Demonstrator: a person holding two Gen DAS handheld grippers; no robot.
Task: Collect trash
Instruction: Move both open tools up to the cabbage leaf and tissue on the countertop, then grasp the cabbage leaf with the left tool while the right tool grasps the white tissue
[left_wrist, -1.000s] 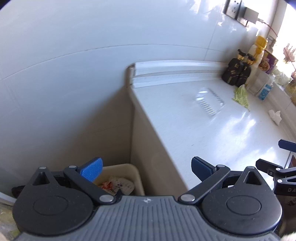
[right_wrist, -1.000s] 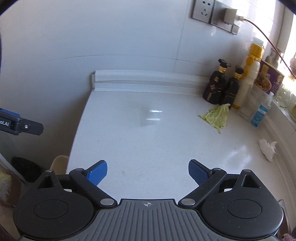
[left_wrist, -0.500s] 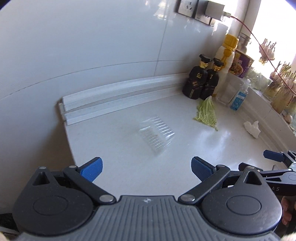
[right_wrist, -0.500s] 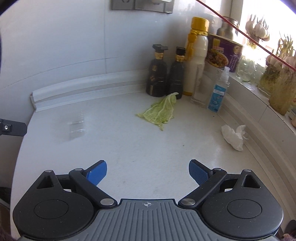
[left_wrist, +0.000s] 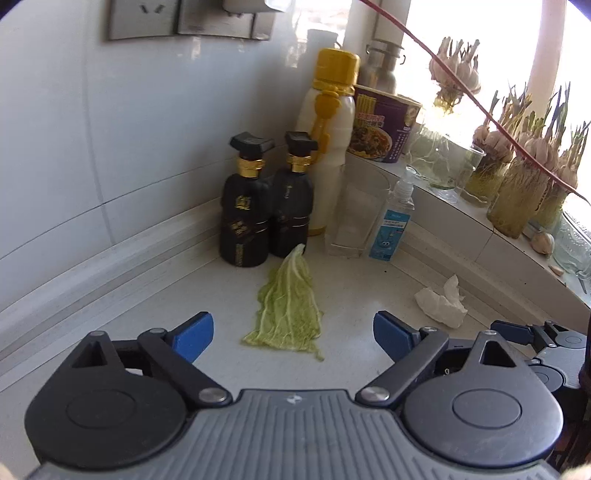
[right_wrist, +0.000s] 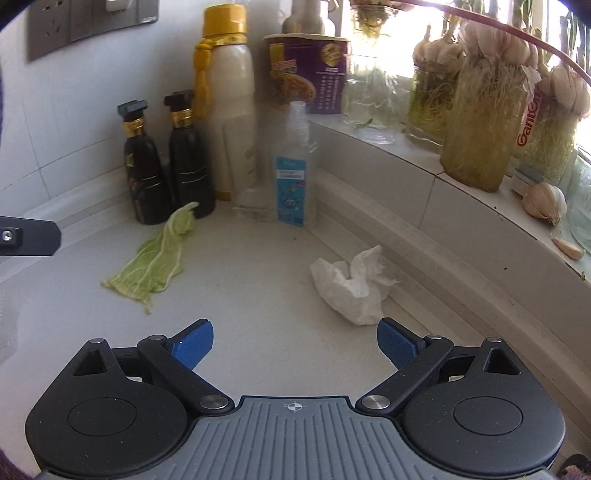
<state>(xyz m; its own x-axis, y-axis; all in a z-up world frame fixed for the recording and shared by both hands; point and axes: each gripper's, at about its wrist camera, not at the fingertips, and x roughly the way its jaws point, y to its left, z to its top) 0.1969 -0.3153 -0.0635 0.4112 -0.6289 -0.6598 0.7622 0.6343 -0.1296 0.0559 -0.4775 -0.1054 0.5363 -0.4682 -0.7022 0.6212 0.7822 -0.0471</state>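
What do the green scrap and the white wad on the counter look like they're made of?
Green scrap: probably a cabbage leaf, matte, with pale branching veins and a limp, ragged edge. White wad: probably tissue or paper towel, matte, soft and crumpled into creases.

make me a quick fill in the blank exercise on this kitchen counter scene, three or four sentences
1. The cabbage leaf lies on the counter with its narrow end toward the two ____ bottles.
2. The crumpled tissue lies to the ____ of the leaf in both views.
3. The tall white bottle has a ____ cap.
4. The instant noodle cup stands on the ledge and is ____ in colour.

Missing words: black; right; yellow; purple
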